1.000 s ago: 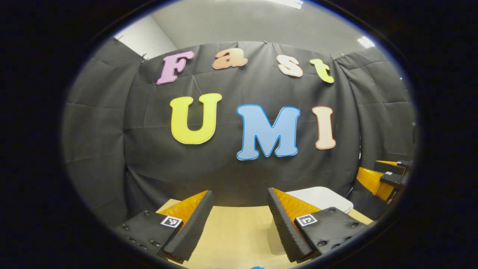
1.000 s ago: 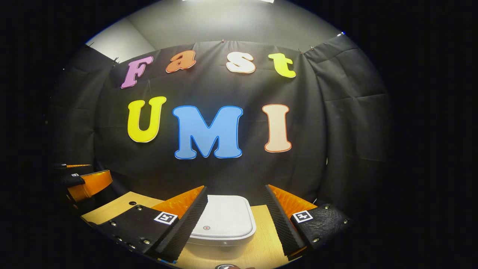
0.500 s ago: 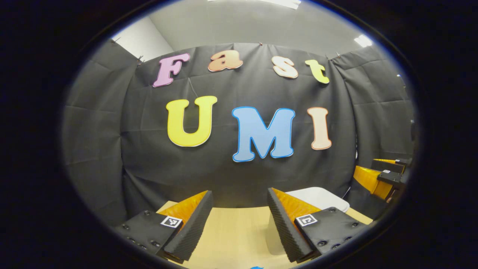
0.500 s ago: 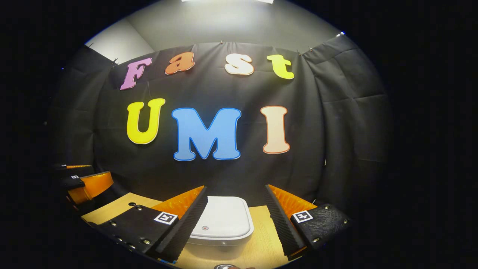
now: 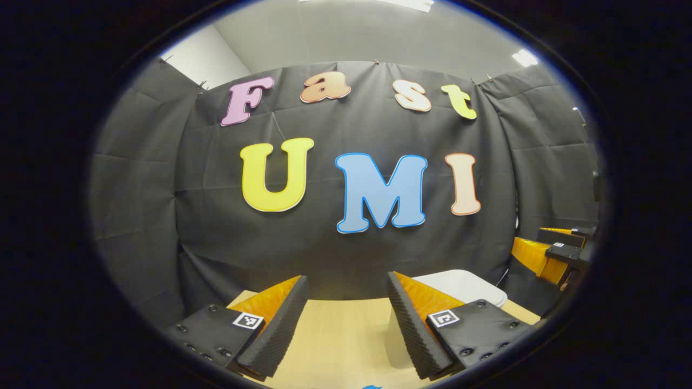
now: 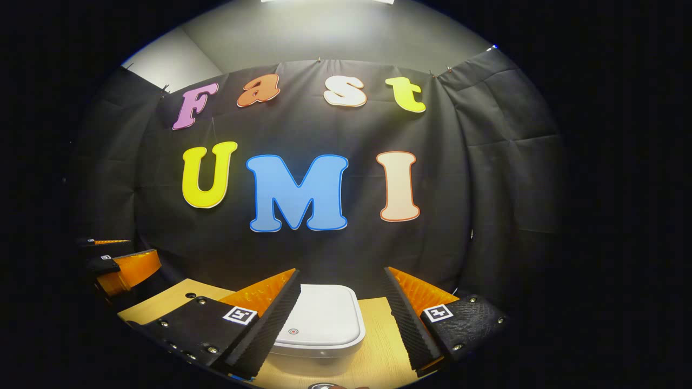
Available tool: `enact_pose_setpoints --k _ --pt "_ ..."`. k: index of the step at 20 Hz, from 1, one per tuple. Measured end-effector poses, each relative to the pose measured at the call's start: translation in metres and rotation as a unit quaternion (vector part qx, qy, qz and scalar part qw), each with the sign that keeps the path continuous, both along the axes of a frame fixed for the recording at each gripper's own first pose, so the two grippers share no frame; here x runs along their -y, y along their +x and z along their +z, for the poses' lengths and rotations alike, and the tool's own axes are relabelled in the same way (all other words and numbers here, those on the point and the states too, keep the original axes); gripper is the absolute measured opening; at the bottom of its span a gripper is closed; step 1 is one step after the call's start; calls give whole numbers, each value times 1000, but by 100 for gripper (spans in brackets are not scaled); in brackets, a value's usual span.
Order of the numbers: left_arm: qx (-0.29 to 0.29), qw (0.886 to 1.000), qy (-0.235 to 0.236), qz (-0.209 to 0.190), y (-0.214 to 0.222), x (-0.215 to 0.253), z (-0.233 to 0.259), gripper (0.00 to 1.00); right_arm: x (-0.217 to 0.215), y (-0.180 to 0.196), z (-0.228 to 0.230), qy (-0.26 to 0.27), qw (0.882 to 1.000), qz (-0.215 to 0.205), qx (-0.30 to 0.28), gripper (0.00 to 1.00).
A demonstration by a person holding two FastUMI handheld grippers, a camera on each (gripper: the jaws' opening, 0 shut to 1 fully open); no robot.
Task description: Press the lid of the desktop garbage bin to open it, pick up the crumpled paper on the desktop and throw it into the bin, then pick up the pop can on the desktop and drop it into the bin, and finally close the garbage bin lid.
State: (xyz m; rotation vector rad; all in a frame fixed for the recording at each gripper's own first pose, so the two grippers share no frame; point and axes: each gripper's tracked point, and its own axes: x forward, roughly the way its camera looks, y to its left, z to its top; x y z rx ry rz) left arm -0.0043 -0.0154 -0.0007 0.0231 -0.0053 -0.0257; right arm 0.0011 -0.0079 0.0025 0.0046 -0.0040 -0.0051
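Note:
The white desktop bin (image 6: 323, 319) stands on the wooden table with its lid down and a small red dot on top. In the right gripper view it sits just ahead, framed between the fingers of my right gripper (image 6: 341, 273), which is open and holds nothing. My left gripper (image 5: 347, 281) is also open and holds nothing, above bare tabletop. The bin lid (image 5: 467, 283) peeks out behind its right finger. A dark round rim (image 6: 328, 386) cuts the bottom edge of the right gripper view; what it is I cannot tell.
The black cloth wall rises close behind the table (image 6: 378, 356). The right gripper (image 5: 543, 246) shows at the far right of the left gripper view, and the left gripper (image 6: 120, 255) at the far left of the right gripper view. A small hole (image 6: 190, 295) marks the tabletop.
Both views have drifted slightly. In the left gripper view the right gripper has risen a little. The bin lid stays down and both grippers stay open.

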Motion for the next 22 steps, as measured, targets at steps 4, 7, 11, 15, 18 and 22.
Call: enact_pose_setpoints --k 4,7,11,15,18,22 --pt "-2 1000 -1 1 0 2 -1 95 -3 0 -1 -1 1000 5 -2 96" --pt "-3 1000 -1 0 0 4 -3 95 -4 0 -2 -1 1000 9 -3 96" --pt "-3 1000 -1 -2 0 7 -4 95 -6 2 -3 -1 1000 11 -8 96" --pt "-5 1000 6 -4 0 10 -7 95 -4 1 -4 -1 1000 11 -10 96" --pt "-6 1000 7 -7 -1 12 -8 94 -6 2 -5 3 1000 12 -11 96" --pt "-4 1000 8 -9 -1 14 -8 94 -9 2 -6 4 1000 14 -12 96"
